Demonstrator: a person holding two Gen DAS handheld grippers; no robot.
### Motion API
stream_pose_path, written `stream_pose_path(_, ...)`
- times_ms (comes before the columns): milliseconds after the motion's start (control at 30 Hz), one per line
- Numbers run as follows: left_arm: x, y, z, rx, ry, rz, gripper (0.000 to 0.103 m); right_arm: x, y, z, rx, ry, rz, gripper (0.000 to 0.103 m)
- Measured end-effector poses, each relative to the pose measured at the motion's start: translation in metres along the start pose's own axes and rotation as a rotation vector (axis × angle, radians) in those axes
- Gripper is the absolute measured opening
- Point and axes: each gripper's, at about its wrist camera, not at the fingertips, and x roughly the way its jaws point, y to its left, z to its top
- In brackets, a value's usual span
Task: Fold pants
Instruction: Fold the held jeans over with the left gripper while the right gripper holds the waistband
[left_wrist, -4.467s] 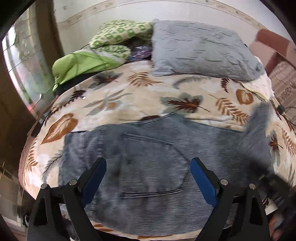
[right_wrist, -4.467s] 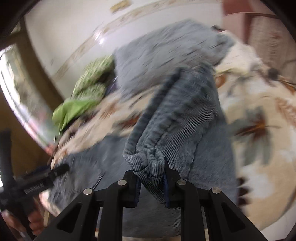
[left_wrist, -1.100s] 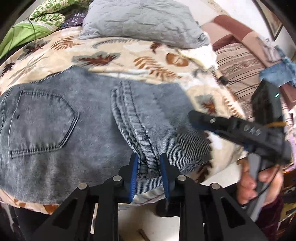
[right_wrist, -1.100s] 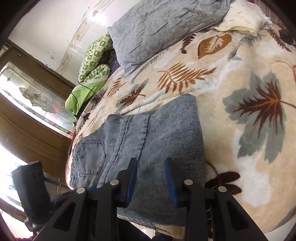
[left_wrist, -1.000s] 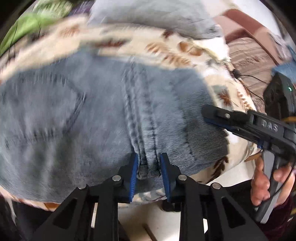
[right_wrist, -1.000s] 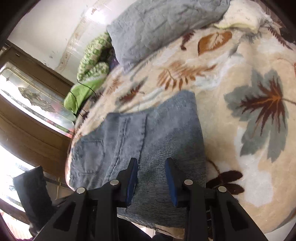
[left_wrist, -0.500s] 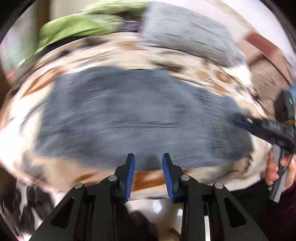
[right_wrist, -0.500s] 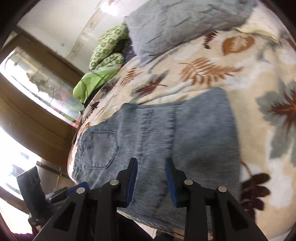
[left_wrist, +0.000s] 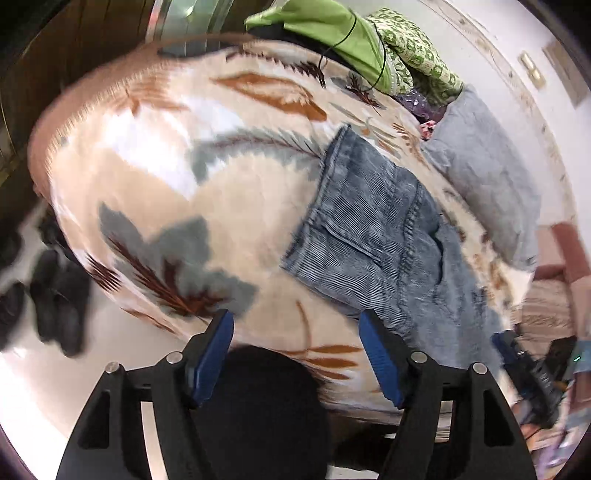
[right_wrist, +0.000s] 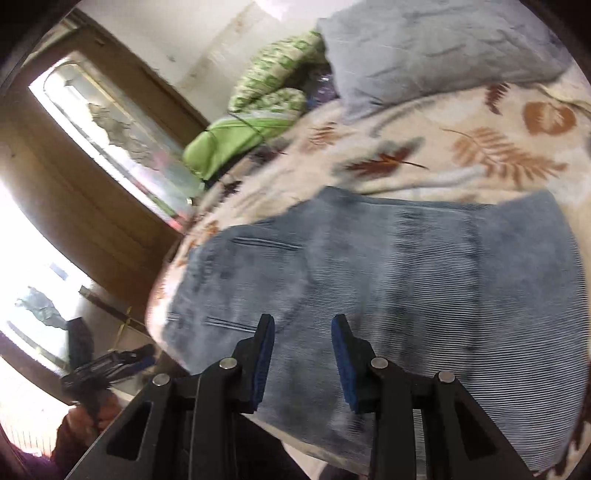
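Folded blue-grey jeans (left_wrist: 369, 229) lie flat on the leaf-print blanket (left_wrist: 166, 166), back pocket up. My left gripper (left_wrist: 295, 321) hangs at the bed's front edge, to the left of the jeans' waist end. Its jaws are opening wide and nothing is between them. In the right wrist view the jeans (right_wrist: 388, 277) fill the middle. My right gripper (right_wrist: 303, 323) hovers just over them with a narrow gap between its blue pads (right_wrist: 341, 354), holding nothing. The other tool (right_wrist: 110, 363) shows at the lower left, in a hand (right_wrist: 99, 406).
A grey pillow (right_wrist: 443, 44) and green bedding (right_wrist: 236, 140) sit at the head of the bed. A wooden frame with glass panes (right_wrist: 110, 122) stands on the left. Dark shoes (left_wrist: 55, 302) lie on the pale floor beside the bed.
My left gripper let go of the folded jeans edge, swung left along the bed's front edge and opened wide. The right gripper drifted left over the jeans, still empty.
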Motion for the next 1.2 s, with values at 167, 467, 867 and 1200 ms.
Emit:
stream_pose_path(167,0.021,0.009,0.005,-0.158,0.053,-0.155,0.072,0.014,0.020,-0.002,-0.031,-0.002,0.028,0.036)
stream_pose_path(467,0.044,-0.001,0.010,-0.285,0.062,-0.244,0.071,0.023,0.031,-0.006,-0.071,0.016,0.037,0.036)
stream_pose_path(867,0.051,-0.008,0.018,-0.305,0.017,-0.268,0.066,0.023,0.031,-0.006,-0.080,0.019,0.042,0.036)
stream_pose_path(1200,0.048,-0.010,0.018,-0.262,-0.031,-0.256,0.022,0.041,0.041,-0.013,-0.117,0.057,0.030,0.036)
